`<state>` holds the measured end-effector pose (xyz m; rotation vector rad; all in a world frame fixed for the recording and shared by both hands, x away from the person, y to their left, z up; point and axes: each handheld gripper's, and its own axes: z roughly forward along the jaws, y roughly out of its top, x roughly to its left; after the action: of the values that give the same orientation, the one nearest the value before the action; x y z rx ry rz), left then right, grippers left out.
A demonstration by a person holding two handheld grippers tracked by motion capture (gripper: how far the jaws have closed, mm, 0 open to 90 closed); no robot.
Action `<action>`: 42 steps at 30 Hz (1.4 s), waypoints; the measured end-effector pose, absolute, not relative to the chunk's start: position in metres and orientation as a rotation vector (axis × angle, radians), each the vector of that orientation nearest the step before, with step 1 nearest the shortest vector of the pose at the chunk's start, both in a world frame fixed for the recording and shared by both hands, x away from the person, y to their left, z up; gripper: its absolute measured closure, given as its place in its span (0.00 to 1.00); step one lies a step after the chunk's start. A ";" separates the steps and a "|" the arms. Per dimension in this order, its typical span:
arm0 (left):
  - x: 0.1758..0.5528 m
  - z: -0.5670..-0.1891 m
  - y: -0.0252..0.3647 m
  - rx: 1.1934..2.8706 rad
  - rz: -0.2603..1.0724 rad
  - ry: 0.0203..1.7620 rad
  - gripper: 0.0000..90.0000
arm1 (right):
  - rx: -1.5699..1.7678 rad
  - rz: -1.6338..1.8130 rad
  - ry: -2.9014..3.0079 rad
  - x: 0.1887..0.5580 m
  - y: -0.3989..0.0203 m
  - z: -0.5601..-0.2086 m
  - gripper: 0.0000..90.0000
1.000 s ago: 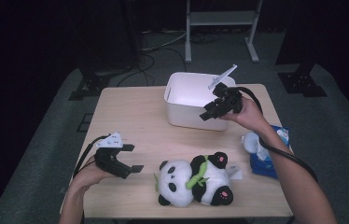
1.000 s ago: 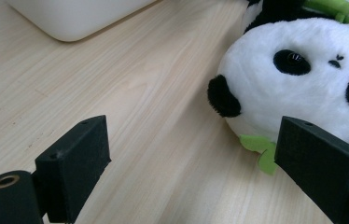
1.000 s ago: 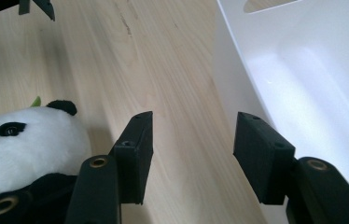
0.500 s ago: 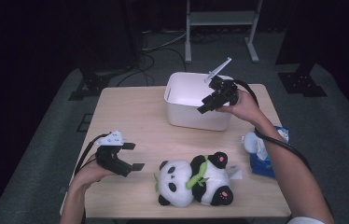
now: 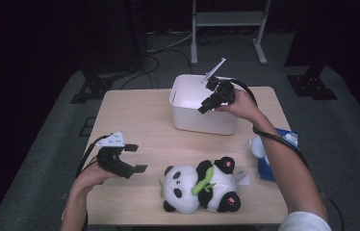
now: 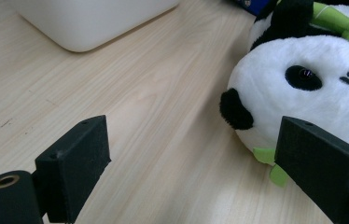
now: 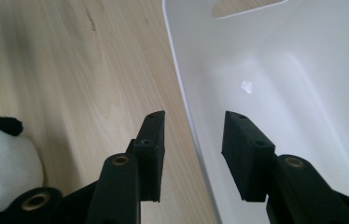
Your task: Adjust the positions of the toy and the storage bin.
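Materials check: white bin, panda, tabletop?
White bin: looks like moulded plastic, smooth semi-gloss; highlight on the inner wall, rounded corners. Panda: plush fabric, fuzzy nap, shiny bead eyes. Tabletop: pale wood or wood-look laminate, matte, printed or real grain; cannot tell which.

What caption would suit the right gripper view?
Right gripper, jaws just narrowed, straddling the near wall of an empty white bin.

Black hand-held gripper point(image 5: 211, 102) with 2 jaws, black cable.
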<state>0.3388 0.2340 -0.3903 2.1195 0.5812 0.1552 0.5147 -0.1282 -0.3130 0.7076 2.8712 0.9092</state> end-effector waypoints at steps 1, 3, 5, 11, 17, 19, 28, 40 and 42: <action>0.339 -0.391 0.234 2.118 0.153 0.583 0.10 | 0.713 0.901 2.873 0.516 -0.127 -0.314 0.67; 0.340 -0.391 0.234 2.119 0.154 0.581 0.10 | 0.713 0.888 2.880 0.517 -0.126 -0.317 0.69; 0.340 -0.392 0.234 2.117 0.154 0.585 0.10 | 0.716 0.886 2.892 0.519 -0.126 -0.321 0.73; 0.339 -0.392 0.237 2.110 0.155 0.595 0.10 | 0.708 0.865 2.925 0.518 -0.122 -0.329 0.81; 0.337 -0.392 0.237 2.110 0.145 0.591 0.10 | 0.705 0.888 2.917 0.514 -0.123 -0.330 0.82; 0.337 -0.393 0.237 2.111 0.144 0.597 0.10 | 0.701 0.889 2.919 0.512 -0.124 -0.331 0.82; 0.338 -0.393 0.238 2.106 0.134 0.589 0.10 | 0.677 0.908 2.925 0.501 -0.125 -0.331 0.83; 0.339 -0.395 0.234 2.110 0.123 0.579 0.10 | 0.649 0.925 2.945 0.480 -0.125 -0.332 0.83; 0.340 -0.396 0.234 2.116 0.122 0.578 0.10 | 0.648 0.937 2.947 0.477 -0.125 -0.333 0.83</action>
<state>0.3396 0.2338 -0.3958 2.1159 0.5775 0.1218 0.4768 -0.1251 -0.3326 0.6485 2.9471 0.9372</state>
